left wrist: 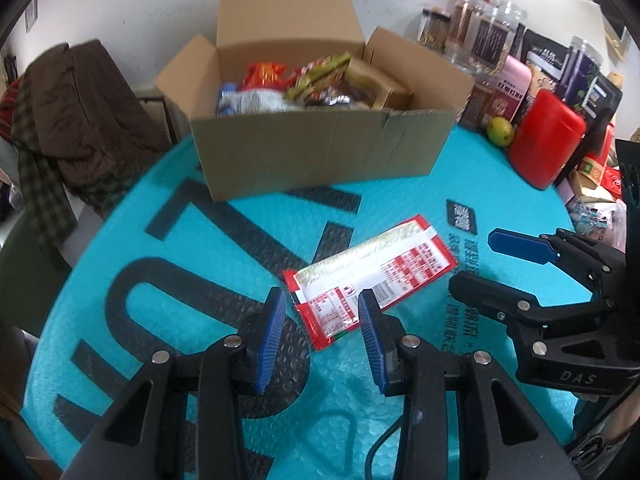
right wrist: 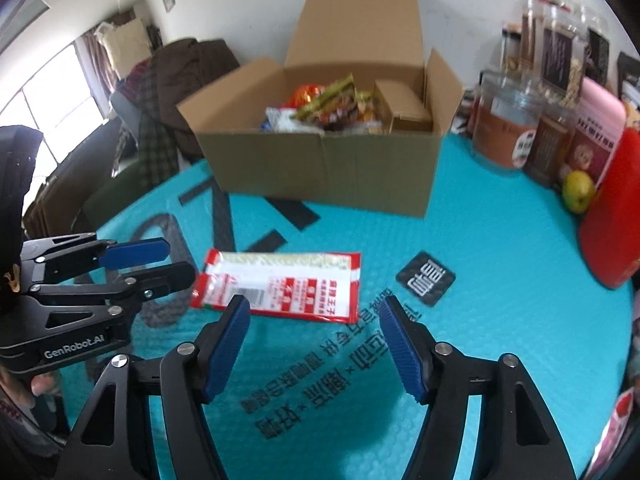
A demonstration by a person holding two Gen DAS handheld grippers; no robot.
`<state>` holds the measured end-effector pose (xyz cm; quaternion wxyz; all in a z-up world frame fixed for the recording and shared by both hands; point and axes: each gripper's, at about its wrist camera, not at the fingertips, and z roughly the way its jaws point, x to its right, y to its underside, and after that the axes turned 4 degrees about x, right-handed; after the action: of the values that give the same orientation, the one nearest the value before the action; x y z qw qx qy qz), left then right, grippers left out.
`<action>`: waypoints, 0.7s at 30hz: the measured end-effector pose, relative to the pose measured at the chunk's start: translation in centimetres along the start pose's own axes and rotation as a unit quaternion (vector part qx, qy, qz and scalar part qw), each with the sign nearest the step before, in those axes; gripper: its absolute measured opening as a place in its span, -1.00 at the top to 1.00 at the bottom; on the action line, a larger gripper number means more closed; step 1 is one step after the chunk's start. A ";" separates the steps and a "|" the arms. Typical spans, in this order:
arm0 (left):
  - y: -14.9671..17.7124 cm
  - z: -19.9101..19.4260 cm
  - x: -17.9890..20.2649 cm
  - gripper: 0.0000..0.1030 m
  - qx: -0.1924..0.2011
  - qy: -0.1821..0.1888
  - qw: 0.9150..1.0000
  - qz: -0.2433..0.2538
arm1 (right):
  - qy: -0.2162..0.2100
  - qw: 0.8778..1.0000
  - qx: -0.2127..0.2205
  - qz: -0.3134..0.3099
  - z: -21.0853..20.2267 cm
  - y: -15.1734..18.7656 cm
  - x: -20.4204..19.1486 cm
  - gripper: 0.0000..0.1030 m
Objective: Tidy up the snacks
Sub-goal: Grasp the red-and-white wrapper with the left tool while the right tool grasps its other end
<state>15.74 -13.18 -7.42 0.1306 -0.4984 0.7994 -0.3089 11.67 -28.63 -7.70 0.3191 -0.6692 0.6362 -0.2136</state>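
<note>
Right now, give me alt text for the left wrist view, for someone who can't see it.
The left tongs, open, straddle one end of a red and white snack packet lying flat on a teal mat. Behind it stands an open cardboard box of snacks; the right tongs reach in from the right.

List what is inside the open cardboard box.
The cardboard box holds a heap of snack packets: an orange-red bag, a white packet, green-and-red bars and a small brown carton. Whatever lies beneath the heap is covered.
</note>
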 end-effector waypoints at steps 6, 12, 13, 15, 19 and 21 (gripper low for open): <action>0.1 1.9 -0.3 0.27 -0.021 0.015 1.000 -0.008 | -0.013 1.000 -0.023 -0.006 2.7 0.0 0.8 -0.37; 0.1 3.3 -0.9 0.27 -0.032 0.030 0.999 -0.020 | -0.033 0.999 -0.039 -0.002 4.4 -0.2 1.4 -0.37; 0.0 3.4 -1.1 0.27 -0.032 0.035 0.999 -0.025 | -0.034 0.999 -0.035 -0.005 4.4 -0.3 1.3 -0.37; 0.0 3.6 -1.2 0.27 -0.032 0.042 0.998 -0.030 | -0.037 0.999 -0.034 -0.018 4.4 -0.2 0.9 -0.36; 0.1 3.6 -1.2 0.27 -0.028 0.045 0.998 -0.030 | -0.028 0.998 -0.031 -0.042 4.3 0.1 0.1 -0.10; 0.1 3.4 -1.2 0.27 -0.026 0.041 0.998 -0.027 | -0.027 0.998 -0.032 -0.039 4.2 0.1 0.3 0.02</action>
<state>17.97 -13.38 -10.28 0.0764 -0.5105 0.7979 -0.3112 14.51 -28.31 -10.79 0.3060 -0.7090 0.6071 -0.1875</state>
